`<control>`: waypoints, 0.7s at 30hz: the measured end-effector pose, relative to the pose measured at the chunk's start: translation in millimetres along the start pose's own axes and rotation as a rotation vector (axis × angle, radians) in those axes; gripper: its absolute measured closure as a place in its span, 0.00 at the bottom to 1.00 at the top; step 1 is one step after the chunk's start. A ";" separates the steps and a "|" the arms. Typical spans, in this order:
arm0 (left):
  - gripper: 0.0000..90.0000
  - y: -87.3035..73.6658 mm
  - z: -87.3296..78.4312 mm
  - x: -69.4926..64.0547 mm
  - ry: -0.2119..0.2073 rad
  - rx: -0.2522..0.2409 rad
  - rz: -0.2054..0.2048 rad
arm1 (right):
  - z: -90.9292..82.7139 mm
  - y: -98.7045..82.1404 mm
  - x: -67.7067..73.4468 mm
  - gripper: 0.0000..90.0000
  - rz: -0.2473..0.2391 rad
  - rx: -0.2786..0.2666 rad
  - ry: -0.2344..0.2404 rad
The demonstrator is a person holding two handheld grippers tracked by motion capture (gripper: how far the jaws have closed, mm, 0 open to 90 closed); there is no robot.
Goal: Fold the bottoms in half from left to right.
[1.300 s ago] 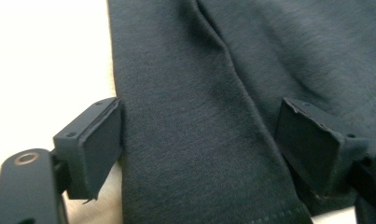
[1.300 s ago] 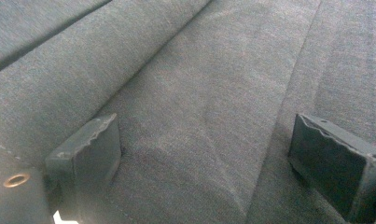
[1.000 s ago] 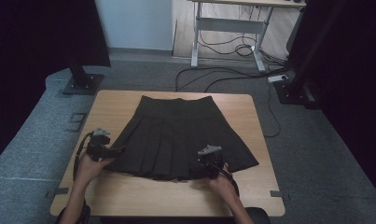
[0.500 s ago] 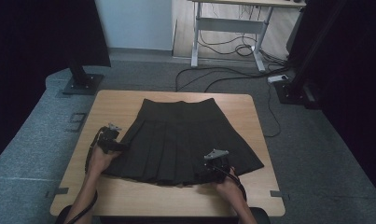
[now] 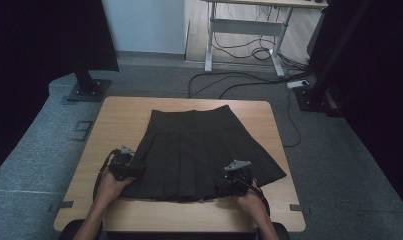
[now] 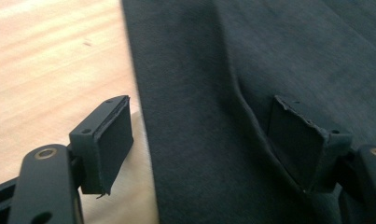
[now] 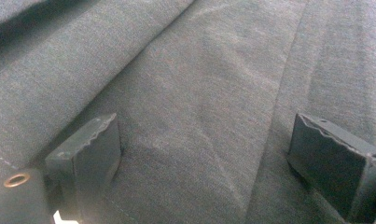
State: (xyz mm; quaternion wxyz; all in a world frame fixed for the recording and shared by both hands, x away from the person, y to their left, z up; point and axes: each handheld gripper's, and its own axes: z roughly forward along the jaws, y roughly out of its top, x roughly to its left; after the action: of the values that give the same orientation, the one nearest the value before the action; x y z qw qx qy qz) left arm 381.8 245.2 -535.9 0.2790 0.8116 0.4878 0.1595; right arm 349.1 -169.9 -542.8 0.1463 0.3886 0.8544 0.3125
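Note:
A black pleated skirt (image 5: 199,150) lies flat on the wooden table (image 5: 124,115), waistband at the far side and hem toward me. My left gripper (image 5: 135,168) sits low at the skirt's left edge. In the left gripper view, the gripper (image 6: 202,135) straddles that edge of the skirt (image 6: 269,56), one pad over bare table (image 6: 50,60) and the other on cloth. Its jaws have just been closing a little, but the pads stand apart from the fabric. My right gripper (image 5: 230,176) rests over the hem at the near right. In the right gripper view, the right gripper (image 7: 209,149) stands open above the skirt (image 7: 213,70).
Bare wood borders the skirt on the left, right and near sides. Behind the table stand a desk frame (image 5: 249,30), loose floor cables (image 5: 224,85) and a power strip (image 5: 299,84). Black stand bases (image 5: 86,90) flank the table on grey carpet.
My left hand came nearer to me and lower, settling on the skirt's left edge. My right hand slid slightly to the right along the hem. The skirt lies as before.

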 end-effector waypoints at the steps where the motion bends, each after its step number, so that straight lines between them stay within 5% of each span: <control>1: 0.25 -1.5 -1.0 -5.0 -0.003 0.000 0.006 | -0.9 -1.0 -1.6 0.10 0.001 0.000 0.001; 7: 0.25 -8.1 -5.6 -25.5 -0.011 0.002 0.014 | -11.3 -8.7 -9.5 0.17 0.036 0.006 0.008; 10: 0.25 -10.8 -7.6 -32.9 -0.012 0.003 0.017 | -24.3 -13.4 -15.6 0.17 0.099 -0.043 0.008; 13: 0.25 -13.8 -9.6 -40.3 -0.012 0.003 0.017 | -35.6 -18.4 -24.9 0.17 0.151 -0.088 -0.042; 19: 0.25 -21.5 -15.0 -57.4 -0.022 0.003 0.030 | -28.1 -29.8 -42.1 0.15 0.193 0.015 -0.176; 21: 0.25 -24.1 -16.8 -63.6 -0.026 0.003 0.035 | -28.4 -32.7 -49.1 0.16 0.232 0.006 -0.165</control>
State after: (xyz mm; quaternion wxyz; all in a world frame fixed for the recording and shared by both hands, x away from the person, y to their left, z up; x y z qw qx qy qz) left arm 325.8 203.1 -536.4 0.2815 0.8223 0.4703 0.1530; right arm 348.5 -235.3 -541.9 0.1780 0.5097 0.7895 0.2919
